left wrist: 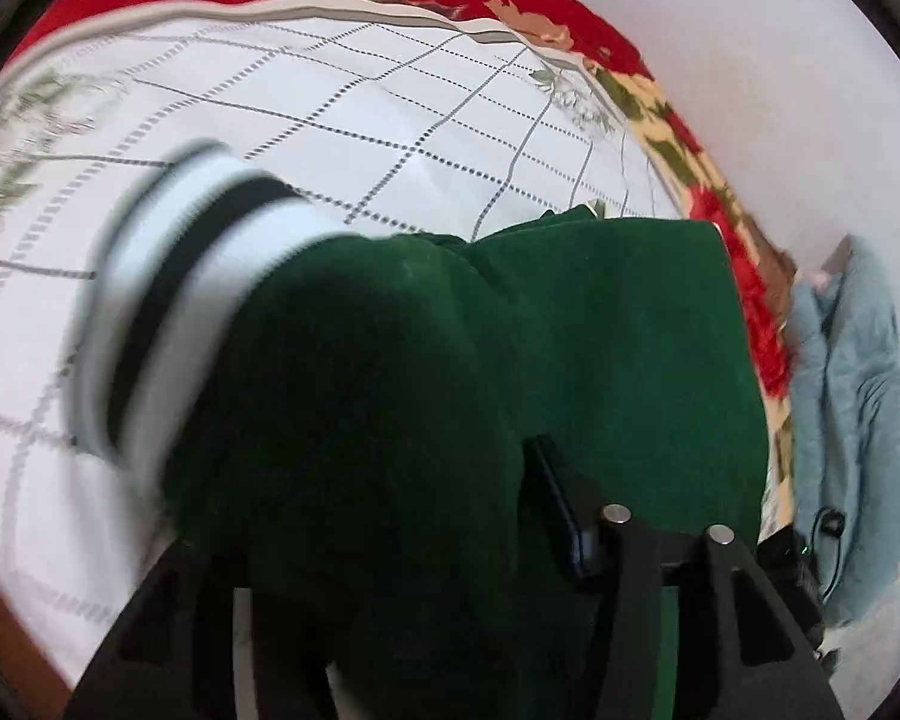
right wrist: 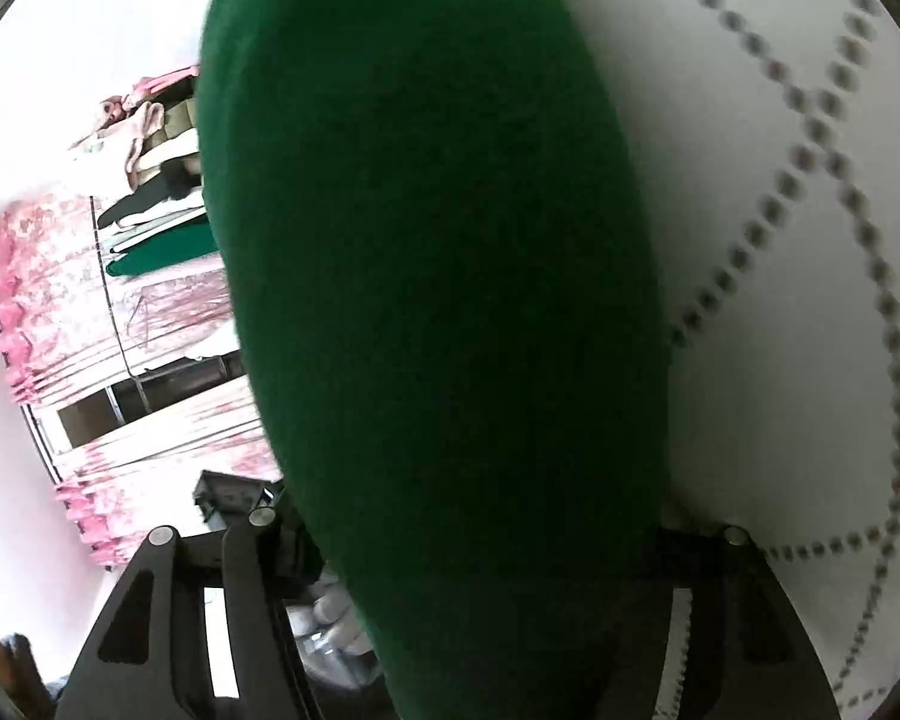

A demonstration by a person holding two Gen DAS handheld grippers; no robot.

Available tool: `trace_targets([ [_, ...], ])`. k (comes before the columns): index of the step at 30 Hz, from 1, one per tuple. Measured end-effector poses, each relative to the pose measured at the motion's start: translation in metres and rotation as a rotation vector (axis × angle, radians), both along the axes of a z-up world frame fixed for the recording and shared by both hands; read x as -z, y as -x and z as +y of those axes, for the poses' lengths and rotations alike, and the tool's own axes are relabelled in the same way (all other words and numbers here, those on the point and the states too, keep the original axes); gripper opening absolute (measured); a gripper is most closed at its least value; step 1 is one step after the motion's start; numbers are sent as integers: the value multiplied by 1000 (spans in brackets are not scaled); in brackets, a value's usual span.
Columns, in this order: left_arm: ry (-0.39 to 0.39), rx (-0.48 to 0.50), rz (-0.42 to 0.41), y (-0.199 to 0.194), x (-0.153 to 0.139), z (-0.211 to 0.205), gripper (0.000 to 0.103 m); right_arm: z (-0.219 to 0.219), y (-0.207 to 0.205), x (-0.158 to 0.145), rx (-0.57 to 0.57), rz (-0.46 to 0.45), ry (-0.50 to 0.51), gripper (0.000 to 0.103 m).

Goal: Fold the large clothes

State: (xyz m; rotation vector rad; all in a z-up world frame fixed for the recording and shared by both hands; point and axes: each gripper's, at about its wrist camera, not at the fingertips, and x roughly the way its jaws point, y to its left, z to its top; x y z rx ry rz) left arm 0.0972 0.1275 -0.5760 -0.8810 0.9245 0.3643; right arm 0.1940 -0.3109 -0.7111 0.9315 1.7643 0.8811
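A dark green garment point(left wrist: 600, 348) with a white and black striped cuff point(left wrist: 168, 300) lies on a white checked bed sheet point(left wrist: 342, 102). My left gripper point(left wrist: 450, 540) is shut on a fold of the green garment, which drapes over its jaws; one finger point(left wrist: 561, 516) shows at the right. In the right wrist view the green garment point(right wrist: 438, 300) fills the middle and hangs between the jaws of my right gripper point(right wrist: 480, 570), which is shut on it. The fingertips are hidden by the cloth.
A red floral blanket point(left wrist: 570, 24) borders the sheet's far edge. A light blue cloth point(left wrist: 858, 420) lies at the right by a white wall. Pink curtains point(right wrist: 42, 276) and hanging clothes point(right wrist: 156, 192) show at the left of the right wrist view.
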Motion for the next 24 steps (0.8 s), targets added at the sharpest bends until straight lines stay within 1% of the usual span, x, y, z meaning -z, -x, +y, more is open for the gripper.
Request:
trace_targets([
  [1, -11, -12, -17, -6, -1, 1, 48, 0, 3, -1, 6, -7, 6, 68],
  [3, -45, -24, -32, -11, -8, 1, 24, 0, 9, -6, 34, -35, 23, 61],
  [4, -63, -33, -38, -13, -16, 3, 20, -5, 12, -13, 47, -66, 27, 49],
  [5, -66, -39, -48, -14, -24, 4, 17, -3, 13, -19, 54, -81, 28, 40],
  [6, -74, -41, -53, -15, -30, 4, 16, -7, 12, -27, 69, -93, 26, 38],
  [7, -98, -34, -59, -17, -44, 2, 15, -11, 12, -38, 75, -118, 27, 34],
  [8, -124, -20, -68, -20, -55, -1, 14, -17, 13, -53, 81, -148, 27, 32],
  [10, -160, 3, -77, -27, -75, -5, 14, -25, 7, -77, 94, -181, 19, 31],
  [11, -169, 16, -86, -31, -89, -7, 14, -32, 6, -91, 103, -202, 15, 31],
  [14, -188, 42, -90, -46, -113, -11, 13, -48, -6, -129, 105, -248, 10, 30],
  [15, -193, 51, -93, -52, -124, -14, 13, -48, -26, -144, 103, -257, 4, 30],
  [17, -199, 71, -98, -64, -138, -16, 13, -56, -43, -172, 102, -282, 5, 30],
  [19, -203, 100, -113, -83, -156, -20, 13, -56, -57, -199, 108, -309, 10, 30],
  [20, -204, 107, -120, -88, -160, -20, 13, -51, -75, -213, 113, -320, 10, 30],
  [23, -192, 149, -148, -126, -175, -19, 13, -61, -107, -240, 145, -354, 21, 30],
  [24, -183, 164, -160, -138, -177, -18, 13, -54, -125, -252, 158, -364, 26, 30],
])
